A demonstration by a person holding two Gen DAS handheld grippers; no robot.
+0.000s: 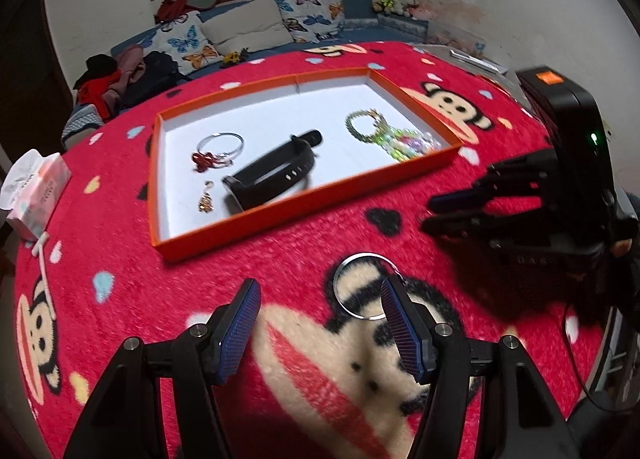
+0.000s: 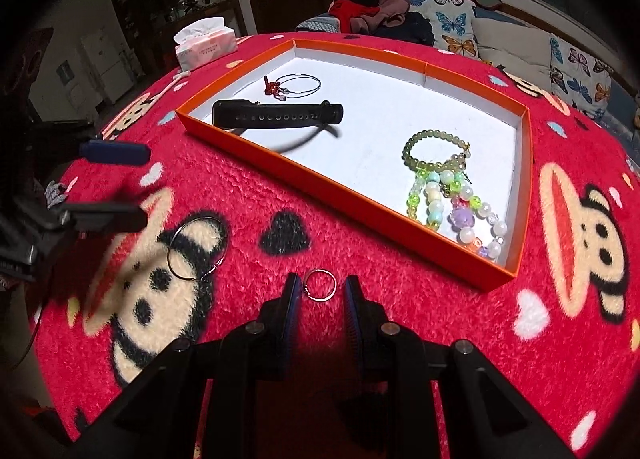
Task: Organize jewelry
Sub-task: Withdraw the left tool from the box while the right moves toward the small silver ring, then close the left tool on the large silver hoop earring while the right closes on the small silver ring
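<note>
Right hand-held gripper [image 2: 321, 287], jaws narrowly parted, brackets small metal ring [image 2: 319, 285] lying flat on plush red table [image 2: 400, 323] cover near orange tray [image 2: 360, 195]; likely light, rigid, slippery — pinch across rim, nap may snag.

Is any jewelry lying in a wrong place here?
Yes. Two pieces lie on the red blanket outside the orange tray: a large silver hoop and a small ring between the right gripper's jaws.

Both wrist cameras look steeply down, close above the blanket [image 1: 280, 243], sharing the orange tray [image 2: 460, 271].
</note>
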